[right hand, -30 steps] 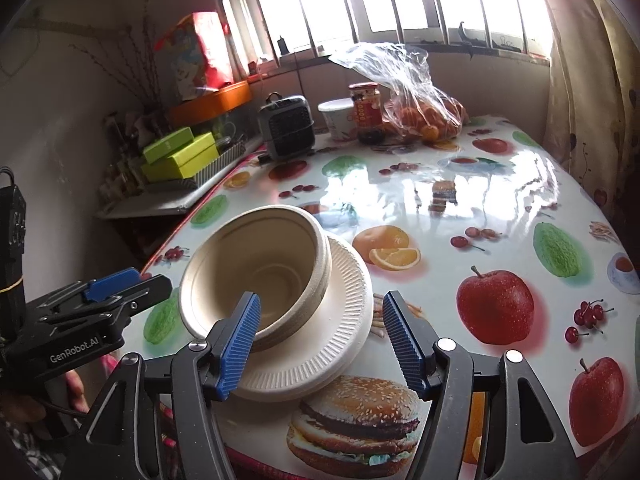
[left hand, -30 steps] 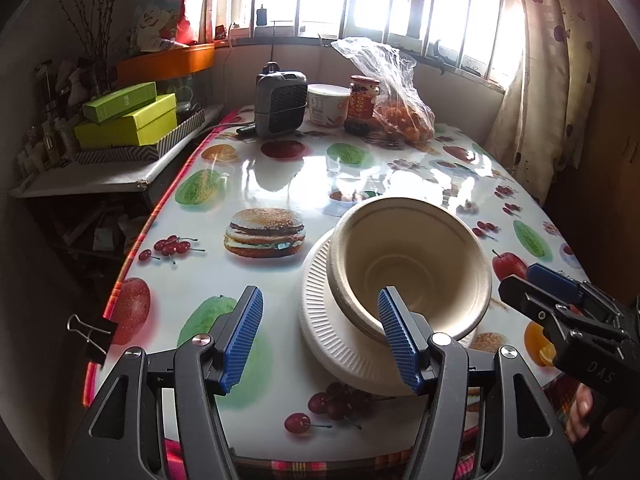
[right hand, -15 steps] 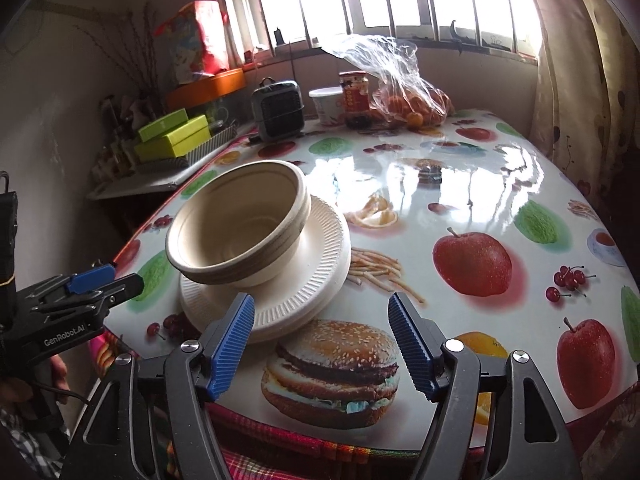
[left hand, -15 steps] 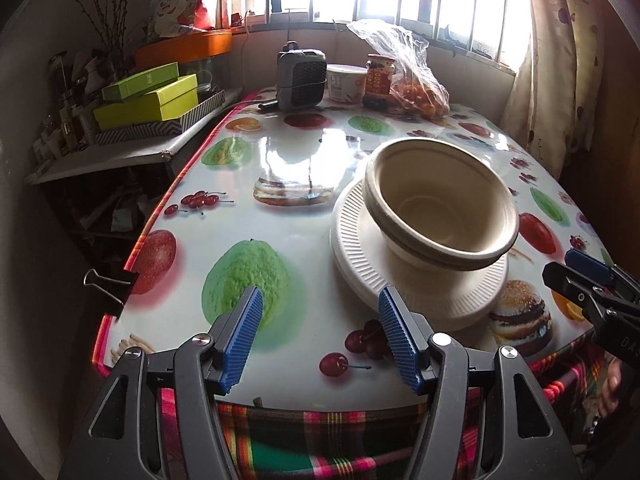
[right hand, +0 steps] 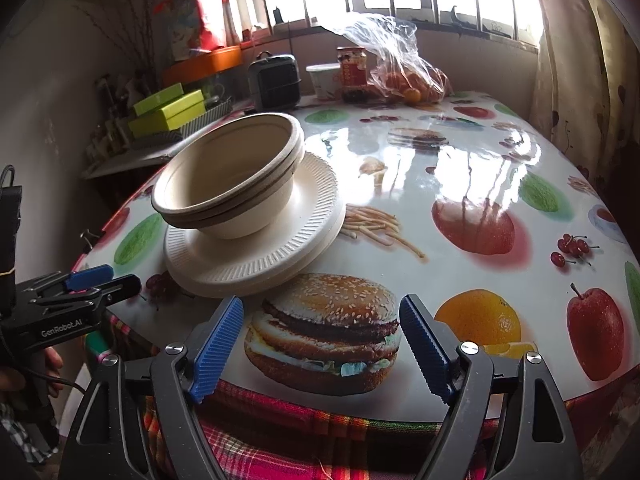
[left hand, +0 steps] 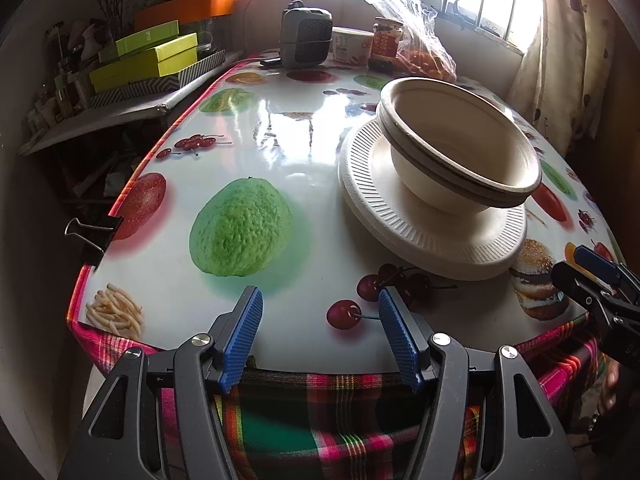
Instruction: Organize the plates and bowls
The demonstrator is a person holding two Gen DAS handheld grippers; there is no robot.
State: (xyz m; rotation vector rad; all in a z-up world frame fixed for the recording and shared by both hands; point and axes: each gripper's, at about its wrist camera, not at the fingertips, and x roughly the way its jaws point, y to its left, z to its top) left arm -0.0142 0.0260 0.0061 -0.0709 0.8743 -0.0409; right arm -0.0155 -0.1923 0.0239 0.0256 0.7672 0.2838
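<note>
Two beige paper bowls, nested one in the other, stand on a stack of white ribbed plates near the front edge of the table. My left gripper hangs open at the table's front edge, left of the stack, with nothing between its fingers. My right gripper is over the front edge too, to the right of the stack above a printed burger; its jaws are opening and hold nothing. Each gripper shows at the side of the other's view.
The table wears a glossy fruit-print cloth over plaid fabric. At the back stand a small black heater, a white tub, a jar and a bag of oranges. Green boxes lie on a side shelf. A binder clip grips the left edge.
Both grippers have drawn back from the bowls and plates and sunk toward the table's front edge. The right gripper's jaws have widened. The stack has stayed in place.
</note>
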